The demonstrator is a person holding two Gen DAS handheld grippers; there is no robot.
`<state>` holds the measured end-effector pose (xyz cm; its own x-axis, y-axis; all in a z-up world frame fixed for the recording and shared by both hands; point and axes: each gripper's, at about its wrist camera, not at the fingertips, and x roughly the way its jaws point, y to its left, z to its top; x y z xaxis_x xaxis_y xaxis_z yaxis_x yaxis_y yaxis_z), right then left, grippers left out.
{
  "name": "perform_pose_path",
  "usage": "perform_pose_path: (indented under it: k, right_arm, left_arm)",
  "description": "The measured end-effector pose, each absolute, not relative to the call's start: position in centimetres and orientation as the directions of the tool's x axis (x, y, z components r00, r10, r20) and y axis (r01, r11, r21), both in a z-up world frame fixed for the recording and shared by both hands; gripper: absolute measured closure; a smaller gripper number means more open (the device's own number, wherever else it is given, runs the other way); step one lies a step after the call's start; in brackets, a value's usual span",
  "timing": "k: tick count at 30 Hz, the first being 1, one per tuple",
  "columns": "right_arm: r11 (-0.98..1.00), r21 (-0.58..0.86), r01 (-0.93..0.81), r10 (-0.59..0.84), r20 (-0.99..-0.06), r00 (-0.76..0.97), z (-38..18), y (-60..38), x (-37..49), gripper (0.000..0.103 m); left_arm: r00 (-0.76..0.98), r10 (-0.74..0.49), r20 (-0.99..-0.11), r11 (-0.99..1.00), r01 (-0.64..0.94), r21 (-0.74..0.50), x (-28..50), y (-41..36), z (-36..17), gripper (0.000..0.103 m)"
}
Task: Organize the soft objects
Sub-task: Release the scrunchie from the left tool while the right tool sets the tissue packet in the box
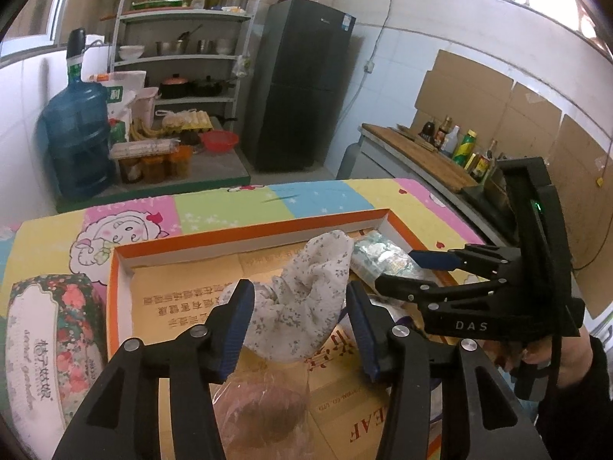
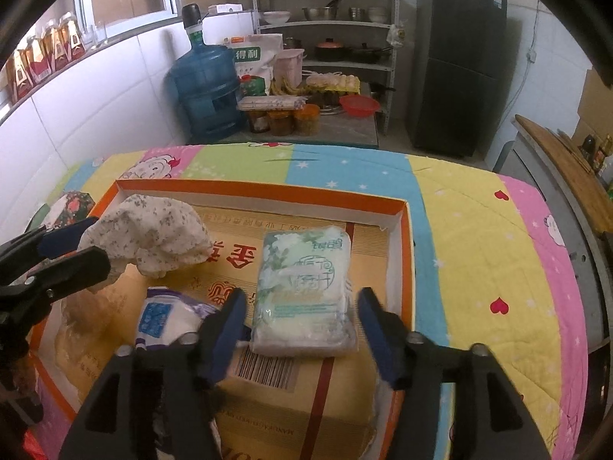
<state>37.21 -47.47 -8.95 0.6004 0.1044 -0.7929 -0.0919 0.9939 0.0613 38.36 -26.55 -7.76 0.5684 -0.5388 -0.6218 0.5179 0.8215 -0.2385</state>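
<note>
Left hand-held gripper [image 1: 297, 318]: jaws spread wide around a bunched floral cloth [image 1: 306, 299], apparently gripping nothing, likely poised to pinch the cloth or just freed from it; right hand-held gripper [image 2: 300, 329] likewise wide open and empty, straddling the near end of a green-and-white soft pack [image 2: 304, 291], probably lined up for a grasp across its width. Beyond, a purple-and-white pack [image 2: 164, 318] and a clear bag [image 1: 264, 402] on the cardboard lining of the orange-rimmed tray [image 2: 260, 188], seemingly the collecting place for soft things, with a floral tin [image 1: 53, 329] outside on the quilted worktop [image 2: 479, 237].
</note>
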Motion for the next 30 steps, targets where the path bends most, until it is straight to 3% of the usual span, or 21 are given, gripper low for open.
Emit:
perform_pose_path:
  k: [30]
  right_arm:
    - [0.995,0.063,-0.072,0.095,-0.739,0.667,-4.5,-45.0,32.1,0.037]
  left_arm:
    - [0.646,-0.564,-0.515,0.816,0.53,-0.23,32.5,-21.6,-3.3,0.052]
